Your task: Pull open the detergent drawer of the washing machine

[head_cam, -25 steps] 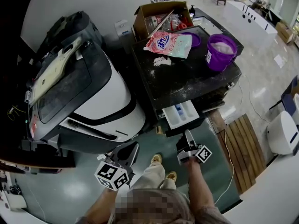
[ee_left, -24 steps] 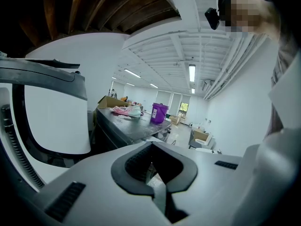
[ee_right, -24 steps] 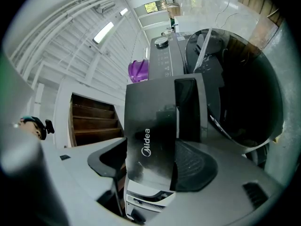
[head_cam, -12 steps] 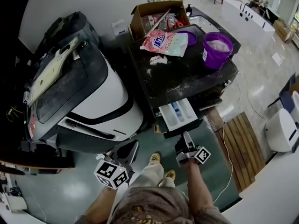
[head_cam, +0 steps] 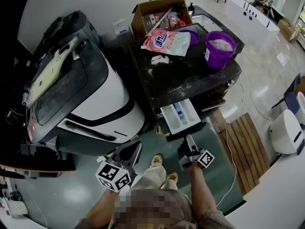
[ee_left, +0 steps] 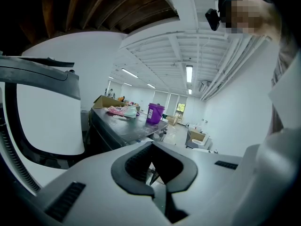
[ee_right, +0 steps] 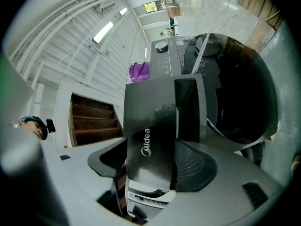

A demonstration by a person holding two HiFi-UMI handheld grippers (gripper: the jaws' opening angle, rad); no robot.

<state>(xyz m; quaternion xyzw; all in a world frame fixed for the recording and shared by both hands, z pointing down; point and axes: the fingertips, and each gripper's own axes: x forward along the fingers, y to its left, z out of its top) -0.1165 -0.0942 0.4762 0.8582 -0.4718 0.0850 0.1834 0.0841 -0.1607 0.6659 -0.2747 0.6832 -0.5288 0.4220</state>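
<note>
The washing machine [head_cam: 188, 78] has a dark, dusty top. Its white detergent drawer [head_cam: 180, 117] stands pulled out toward me, compartments showing. My right gripper [head_cam: 189, 141] is at the drawer's front. In the right gripper view the dark front panel [ee_right: 153, 131] marked Midea fills the gap between the jaws of the right gripper [ee_right: 150, 171], which is shut on it. My left gripper [head_cam: 135, 150] hangs to the left of the drawer, away from it, over the floor. Nothing lies between the left gripper [ee_left: 153, 161] jaws, and its fingers are together.
A purple bucket [head_cam: 220, 49], a pink detergent bag [head_cam: 164, 42] and a cardboard box [head_cam: 157, 13] sit on or behind the machine top. A large white and black appliance [head_cam: 81, 94] stands close on the left. A wooden pallet [head_cam: 243, 142] lies on the floor at right.
</note>
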